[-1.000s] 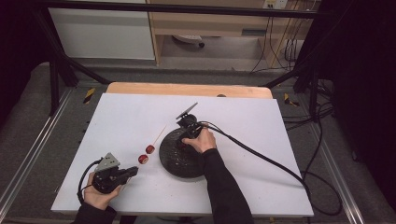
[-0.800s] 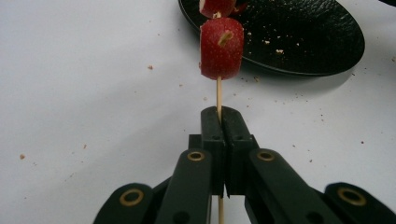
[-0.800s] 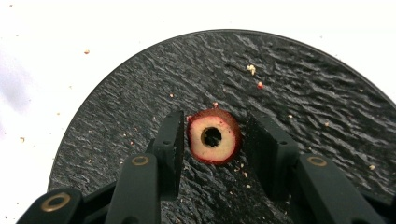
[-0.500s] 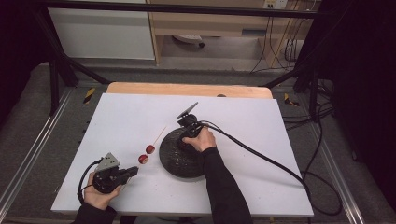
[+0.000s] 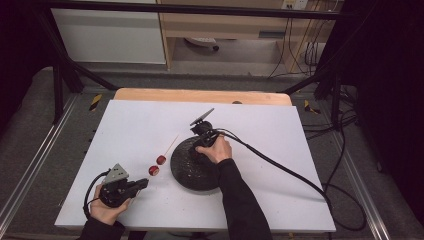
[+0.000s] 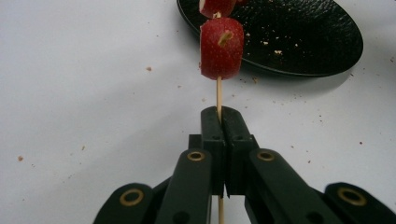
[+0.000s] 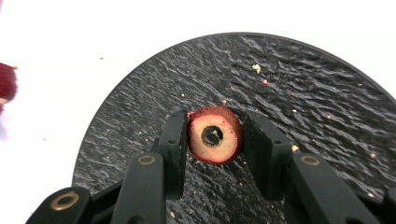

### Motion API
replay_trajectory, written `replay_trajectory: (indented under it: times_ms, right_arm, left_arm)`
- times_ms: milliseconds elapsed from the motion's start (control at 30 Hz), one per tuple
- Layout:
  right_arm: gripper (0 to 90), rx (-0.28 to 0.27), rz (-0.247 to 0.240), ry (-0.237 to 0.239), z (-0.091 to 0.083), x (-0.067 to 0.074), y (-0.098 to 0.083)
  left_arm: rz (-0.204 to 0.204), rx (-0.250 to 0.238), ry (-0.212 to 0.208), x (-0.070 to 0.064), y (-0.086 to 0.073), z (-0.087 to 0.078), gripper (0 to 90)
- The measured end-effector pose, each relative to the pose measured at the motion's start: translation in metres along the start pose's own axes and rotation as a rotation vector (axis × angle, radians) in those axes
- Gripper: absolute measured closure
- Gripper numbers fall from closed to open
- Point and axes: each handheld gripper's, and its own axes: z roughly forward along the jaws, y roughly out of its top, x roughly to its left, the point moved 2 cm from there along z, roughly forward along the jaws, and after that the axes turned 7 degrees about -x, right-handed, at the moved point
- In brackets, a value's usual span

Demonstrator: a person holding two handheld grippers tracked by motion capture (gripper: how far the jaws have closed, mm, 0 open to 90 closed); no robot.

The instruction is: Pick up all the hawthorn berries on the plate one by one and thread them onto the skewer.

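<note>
Overhead, your left gripper (image 5: 141, 183) sits near the front left corner of the matte white table (image 5: 125, 125), with its grey three-cornered plate on top. From it a thin wooden skewer (image 5: 171, 143) runs up and away, carrying two red fruit pieces (image 5: 157, 165), and it ends just beside the round black plate (image 5: 192, 167). Your right hand (image 5: 216, 149) rests over that plate's far side, its gripper pointing down onto it, a thick black cable trailing off to the right.

Along your left gripper (image 6: 220, 114), the two black jaws are pressed together with the pale skewer (image 6: 218, 91) pinched between them. Just beyond the tips a strawberry-like piece (image 6: 222, 48) is threaded on the stick, its skin red and pitted with seeds; a second piece (image 6: 215, 6) sits above it at the frame's edge. Crumbs speckle the white surface, and the glossy, rough-textured plate (image 6: 303, 37) lies behind.

Along your right gripper (image 7: 215, 135), the jaws are closed on a round fruit slice (image 7: 215, 135), red-skinned, pale inside, with a dark hole through its centre; each pad is against a side of it. They have just been closing on it. Beneath it the plate (image 7: 303, 93) is black, rippled like slate and dotted with crumbs.
</note>
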Motion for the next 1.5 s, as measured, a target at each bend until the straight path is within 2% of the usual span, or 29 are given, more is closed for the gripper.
replay_trajectory:
  times_ms: [167,633,1033,1300,1500]
  right_arm:
    - [61.9,-0.023,0.005,0.01,-0.008,0.005,-0.001]
    - [62.0,-0.156,0.058,0.065,-0.032,0.008,-0.019]
    - [62.1,-0.275,0.09,0.134,-0.038,0.014,-0.044]
    - [62.2,-0.377,0.14,0.158,-0.04,0.01,-0.06]
    - [62.2,-0.478,0.189,0.171,-0.045,0.007,-0.07]
  left_arm:
    - [0.005,-0.001,-0.001,-0.001,0.0,0.0,88.5]
    - [0.013,0.001,-0.005,-0.005,0.001,0.002,88.5]
    - [0.014,0.004,-0.014,-0.009,0.001,0.004,88.5]
    - [0.019,0.003,-0.02,-0.014,0.001,0.007,88.6]
    - [0.022,0.005,-0.025,-0.017,0.001,0.009,88.6]
